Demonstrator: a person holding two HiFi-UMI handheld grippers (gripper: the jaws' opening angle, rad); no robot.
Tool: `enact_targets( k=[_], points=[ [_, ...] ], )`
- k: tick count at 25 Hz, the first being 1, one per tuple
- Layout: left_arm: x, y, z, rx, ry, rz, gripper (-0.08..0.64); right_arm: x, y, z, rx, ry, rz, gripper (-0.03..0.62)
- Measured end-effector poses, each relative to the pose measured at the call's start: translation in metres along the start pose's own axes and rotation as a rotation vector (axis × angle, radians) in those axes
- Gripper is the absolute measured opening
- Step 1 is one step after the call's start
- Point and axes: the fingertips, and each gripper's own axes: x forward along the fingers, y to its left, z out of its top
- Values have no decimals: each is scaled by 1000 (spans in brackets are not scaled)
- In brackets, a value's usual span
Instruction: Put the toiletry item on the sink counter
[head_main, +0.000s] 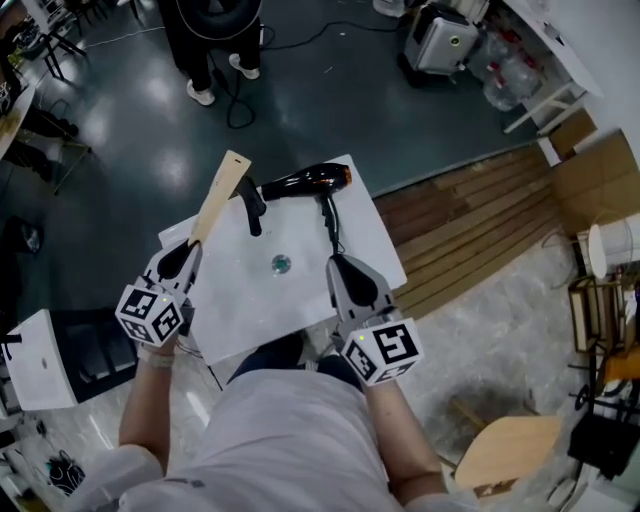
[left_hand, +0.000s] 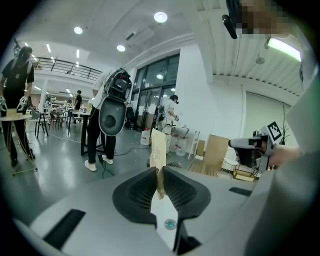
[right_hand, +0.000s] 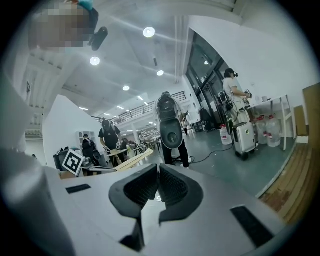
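The long, flat, tan toiletry item (head_main: 222, 195), a slim strip with squared ends and a matte, cardboard-like face, is clamped by its near end in my left gripper (head_main: 185, 255). In the left gripper view the strip (left_hand: 158, 150) stands on edge between the dark ribbed pads, which press on both of its faces, and it juts out well past the tips of the left gripper (left_hand: 159, 174). From the head view its far end reaches beyond the back left edge of the white, smooth, square sink counter (head_main: 240, 290); I cannot tell whether it touches the top.

On that counter a black, matte faucet (head_main: 250, 205) sits just beside the strip, and a round metal drain (head_main: 281, 264) shines in the middle. A glossy black hair dryer with an orange band (head_main: 305, 182) lies along the back edge, handle pointing toward me.

My right gripper (head_main: 340, 262) is over the counter's right side. In its own view the right gripper (right_hand: 157, 175) has its jaws drawn together to a sliver, with nothing between them.
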Motion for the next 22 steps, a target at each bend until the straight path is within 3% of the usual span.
enact_targets(
  k=[9, 22],
  points=[
    [25, 72, -31, -56, 44, -10, 52, 53, 28, -14, -10, 70, -4, 28],
    [76, 113, -118, -147, 153, -57, 52, 87, 30, -55, -8, 193, -43, 28]
  ],
)
